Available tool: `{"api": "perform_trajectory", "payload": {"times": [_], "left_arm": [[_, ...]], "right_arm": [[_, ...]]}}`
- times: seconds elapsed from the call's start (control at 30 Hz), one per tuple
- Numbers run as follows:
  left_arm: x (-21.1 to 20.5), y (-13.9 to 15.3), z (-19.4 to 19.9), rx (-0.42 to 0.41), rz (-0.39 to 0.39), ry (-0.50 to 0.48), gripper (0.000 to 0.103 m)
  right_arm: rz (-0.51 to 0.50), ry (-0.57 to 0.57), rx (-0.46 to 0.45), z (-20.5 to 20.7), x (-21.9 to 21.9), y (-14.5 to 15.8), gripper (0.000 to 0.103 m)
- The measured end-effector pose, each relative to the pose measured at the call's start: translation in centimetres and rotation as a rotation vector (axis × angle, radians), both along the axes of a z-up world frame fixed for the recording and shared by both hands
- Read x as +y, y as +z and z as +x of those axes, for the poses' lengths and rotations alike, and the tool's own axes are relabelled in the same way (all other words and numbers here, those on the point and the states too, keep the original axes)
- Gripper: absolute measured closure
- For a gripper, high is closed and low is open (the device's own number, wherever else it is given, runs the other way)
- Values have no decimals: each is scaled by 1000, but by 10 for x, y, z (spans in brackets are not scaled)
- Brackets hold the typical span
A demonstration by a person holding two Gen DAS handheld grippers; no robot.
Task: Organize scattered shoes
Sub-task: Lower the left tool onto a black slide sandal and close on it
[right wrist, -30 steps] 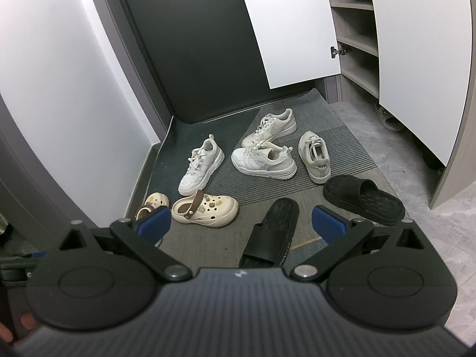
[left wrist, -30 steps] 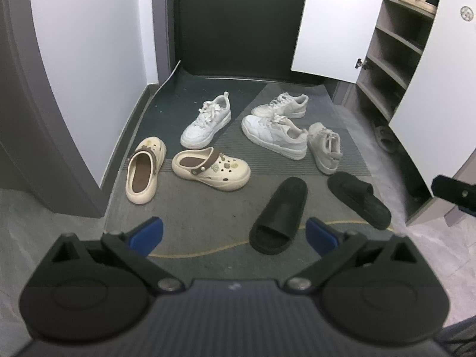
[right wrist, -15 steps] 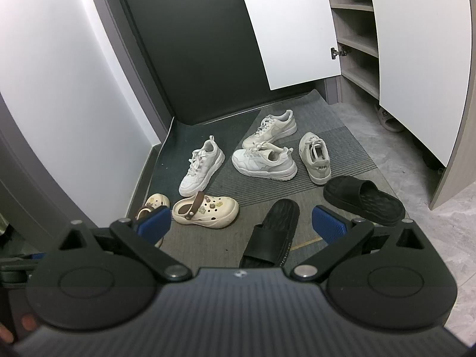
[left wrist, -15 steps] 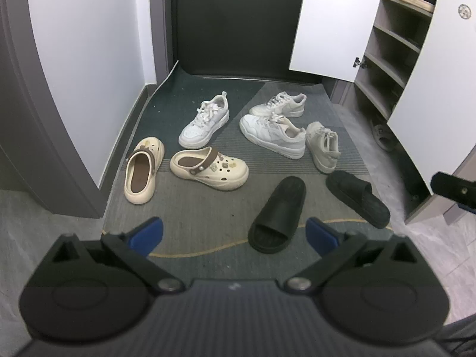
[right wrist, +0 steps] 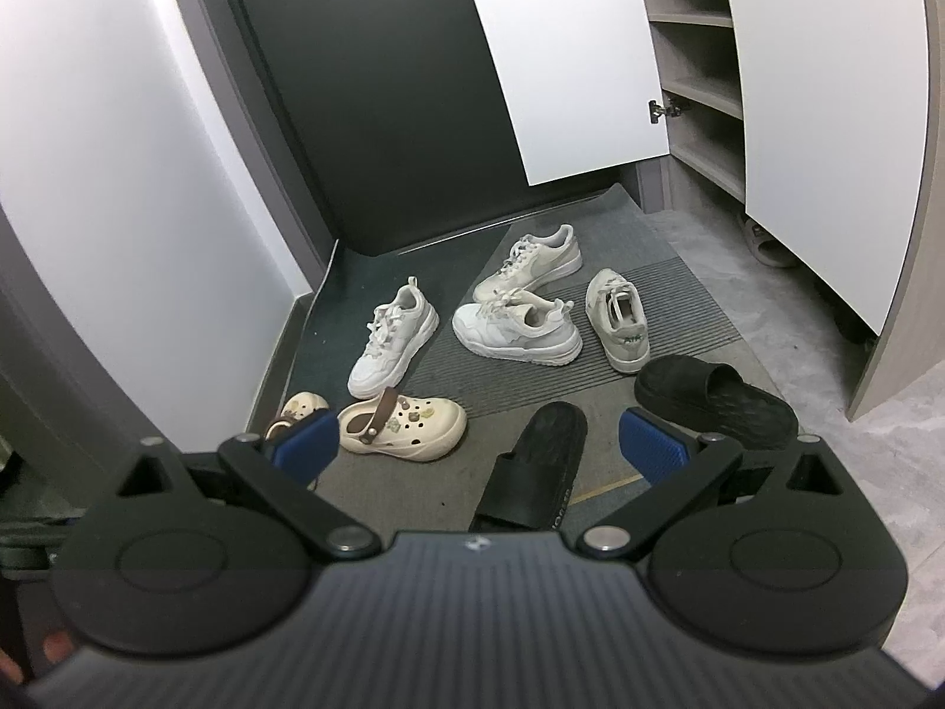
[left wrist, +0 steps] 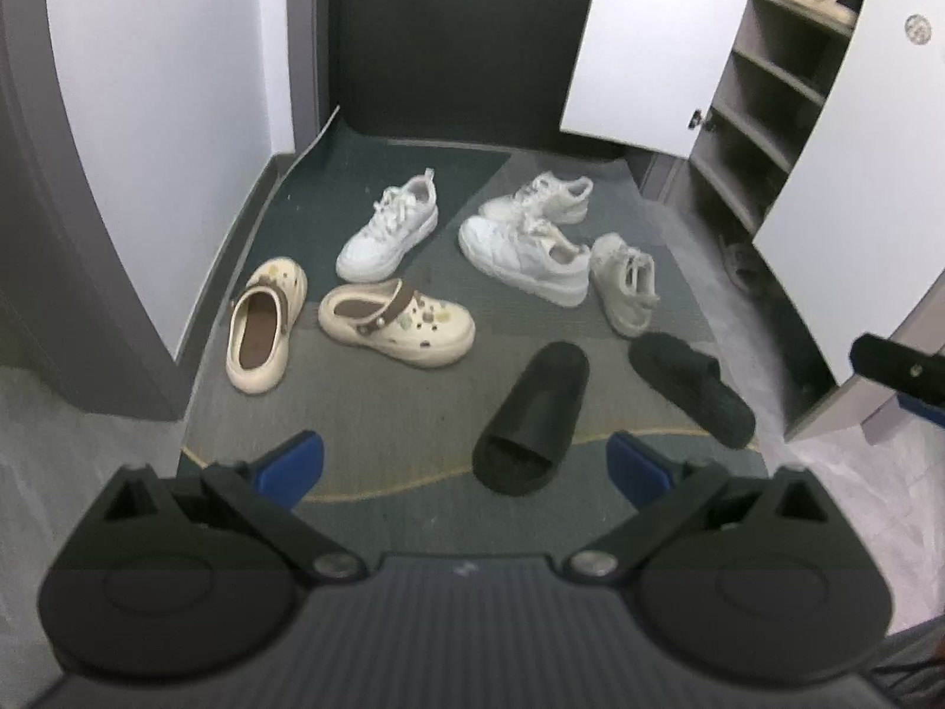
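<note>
- Shoes, eight of them, lie scattered on the grey-green entry mat (left wrist: 384, 431): two cream foam clogs with brown straps (left wrist: 397, 322), four white and off-white lace-up sneakers (left wrist: 390, 233), and two black rubber slides (left wrist: 534, 416), none yet on a shelf.
- The left gripper (left wrist: 463, 464) and right gripper (right wrist: 479, 440) both hover above the mat with blue-padded fingers spread wide, holding nothing.
- The nearest black slide is soft; a pinch on its strap alone would likely let it fold and slip out.
- Two white sneakers (right wrist: 520, 328) lie touching or overlapping, so lifting one may drag the other, or snag its loose laces.
- The white cupboard door (right wrist: 561, 53) stands open beside the grey shelves (right wrist: 694, 106); a carried shoe could clip its edge.
- Mates lie apart, so pairs risk being mismatched.
</note>
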State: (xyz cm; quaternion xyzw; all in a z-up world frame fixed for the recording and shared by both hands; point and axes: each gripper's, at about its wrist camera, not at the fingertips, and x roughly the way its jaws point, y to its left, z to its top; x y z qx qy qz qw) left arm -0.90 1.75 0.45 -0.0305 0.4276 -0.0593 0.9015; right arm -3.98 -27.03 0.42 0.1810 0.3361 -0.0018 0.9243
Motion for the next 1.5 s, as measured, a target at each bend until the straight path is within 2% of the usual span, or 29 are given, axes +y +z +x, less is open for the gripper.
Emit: {"api": "perform_trajectory", "payload": {"times": [0.2,0.4,0.67,0.8,0.9,1.0,1.07,1.17,1.23,1.3,1.37,1.5], "left_arm": [[3,8,-6,-50,-27,-5,0],[8,20,-17,-128,-65,-9,0],[7,22,-30,-184,-154,-56,0],[-1,16,-38,-186,-224,-116,0],[-21,8,-45,-188,-165,-172,0],[-38,1,-49,-188,-56,-193,0],[-51,-8,-44,-143,15,-199,0],[-61,-17,-34,-69,10,-260,0],[-66,-22,-28,-29,37,-280,0],[-76,-29,-9,31,66,-300,0],[-80,-34,5,64,71,-315,0],[-101,-57,63,121,75,-383,0]], "right_arm": [[-6,-32,-30,-6,-4,4,0],[40,-59,-95,-15,-14,10,0],[2,-97,-185,-32,-14,22,0],[20,-108,-216,-41,-16,25,0],[69,-102,-249,-47,-19,29,0],[102,-84,-276,-52,-19,35,0],[131,-72,-283,-55,-20,39,0],[214,-58,-342,-68,-25,42,0],[220,-86,-342,-70,-26,39,0],[278,-103,-324,-69,-28,34,0],[287,-98,-325,-68,-29,35,0],[266,-121,-309,-66,-31,33,0]]}}
